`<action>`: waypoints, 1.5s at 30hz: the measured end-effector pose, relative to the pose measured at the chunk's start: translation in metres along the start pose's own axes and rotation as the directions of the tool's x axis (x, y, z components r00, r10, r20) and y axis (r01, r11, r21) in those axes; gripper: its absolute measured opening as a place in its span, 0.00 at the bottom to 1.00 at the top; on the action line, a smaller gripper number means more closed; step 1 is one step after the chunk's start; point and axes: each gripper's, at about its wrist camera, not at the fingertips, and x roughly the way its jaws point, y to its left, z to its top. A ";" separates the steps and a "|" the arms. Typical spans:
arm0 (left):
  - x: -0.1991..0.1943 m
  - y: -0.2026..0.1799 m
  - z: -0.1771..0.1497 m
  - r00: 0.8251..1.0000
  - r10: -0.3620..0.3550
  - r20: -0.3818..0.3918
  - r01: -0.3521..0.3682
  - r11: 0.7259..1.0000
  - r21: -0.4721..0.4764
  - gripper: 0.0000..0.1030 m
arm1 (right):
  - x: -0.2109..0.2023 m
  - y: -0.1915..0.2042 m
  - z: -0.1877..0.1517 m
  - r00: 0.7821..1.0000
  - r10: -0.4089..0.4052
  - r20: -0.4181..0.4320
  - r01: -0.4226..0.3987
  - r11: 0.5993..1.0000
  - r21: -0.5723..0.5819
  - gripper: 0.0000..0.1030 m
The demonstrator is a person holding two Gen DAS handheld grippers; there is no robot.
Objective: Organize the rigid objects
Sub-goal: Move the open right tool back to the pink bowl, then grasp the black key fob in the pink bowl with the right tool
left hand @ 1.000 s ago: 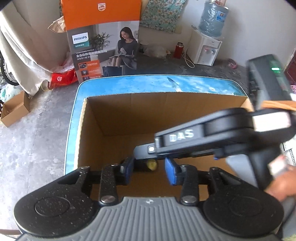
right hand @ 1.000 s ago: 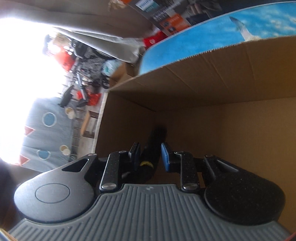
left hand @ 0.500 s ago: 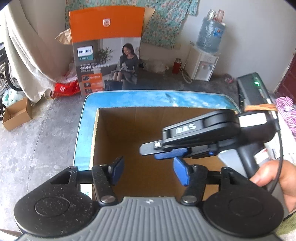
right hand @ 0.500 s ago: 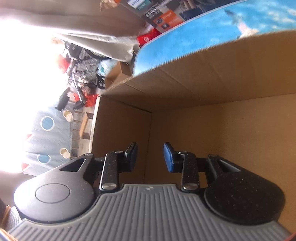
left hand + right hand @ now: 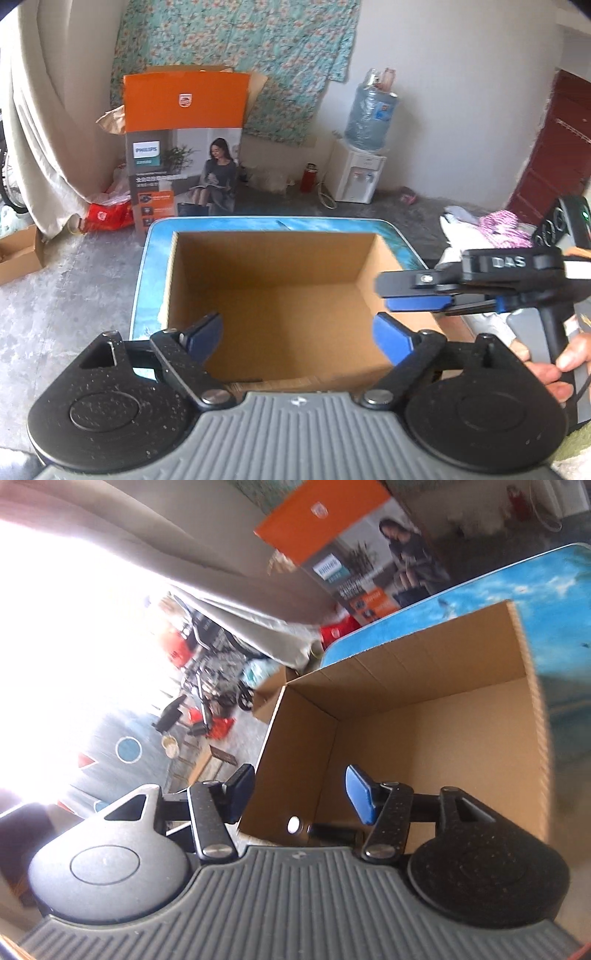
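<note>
Looking down along the left gripper (image 5: 297, 328), the open cardboard box (image 5: 280, 295) fills the centre, its four plain walls rising from a blue-printed table (image 5: 147, 266) whose rounded rim shows as a narrow border at the left, far and right sides. The left gripper's blue fingers (image 5: 205, 332) stand wide apart above the near wall, nothing between them; its jaws have just been opening. The right gripper (image 5: 413, 299), gripped by a hand (image 5: 554, 365), lies sideways over the box's right wall, its fingers parted with nothing between them; these jaws too have just been opening.

From the right wrist view, the right gripper (image 5: 299, 794) points into the box (image 5: 424, 709) across one upper corner. A dark cylindrical object (image 5: 332, 832) with a pale round end lies on the box floor against the near wall, partly hidden by the gripper body; what it is cannot be told. The remaining floor of the box is bare cardboard. Beyond the table stand an orange printed carton (image 5: 184, 147), a water dispenser (image 5: 356, 173) and grey floor (image 5: 55, 295).

Compared with one second ago, both grippers have come up out of the box: then each was closed near a dark object low inside, and now more of the rim and surrounding room shows.
</note>
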 end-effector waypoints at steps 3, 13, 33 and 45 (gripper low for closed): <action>-0.011 -0.008 -0.020 0.999 -0.030 -0.013 0.030 1.000 -0.001 0.87 | -0.037 -0.005 -0.034 0.999 -0.006 0.043 0.007 1.000 -0.017 0.55; -0.013 -0.030 -0.099 0.996 -0.009 -0.094 0.017 0.997 0.080 0.87 | -0.086 -0.043 -0.151 0.998 -0.023 0.054 0.020 0.999 0.048 0.55; 0.040 -0.064 -0.175 0.955 0.014 -0.298 0.059 0.970 0.235 0.50 | -0.002 -0.046 -0.201 0.980 -0.058 -0.188 0.073 0.994 0.077 0.30; 0.044 -0.057 -0.173 0.949 -0.013 -0.314 0.078 0.978 0.194 0.44 | 0.007 -0.040 -0.198 0.974 -0.006 -0.225 0.021 0.998 0.066 0.26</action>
